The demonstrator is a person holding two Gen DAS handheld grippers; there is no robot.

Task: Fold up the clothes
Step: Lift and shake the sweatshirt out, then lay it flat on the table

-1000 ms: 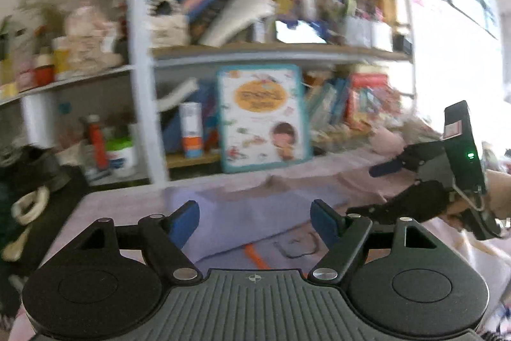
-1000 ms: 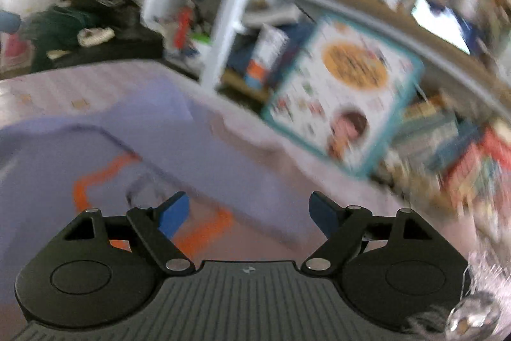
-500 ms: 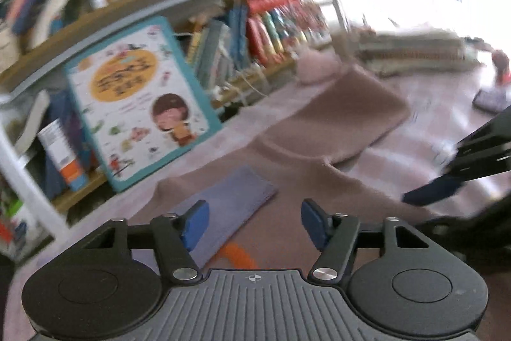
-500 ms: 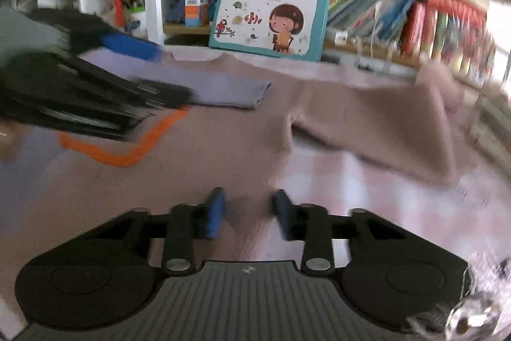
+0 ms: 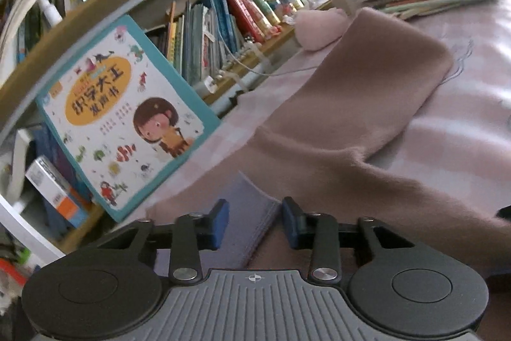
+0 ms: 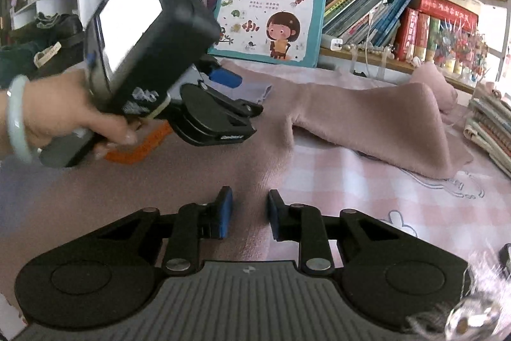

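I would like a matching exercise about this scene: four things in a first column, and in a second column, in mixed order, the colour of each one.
Things:
1. sweater
2. cuff between the left gripper's fingers
3. strip under the left gripper
4. picture book border

Colours:
A. orange
B. teal
C. dusty pink-brown
D. pale lavender

Pairs: 1-C, 2-D, 3-A, 4-B
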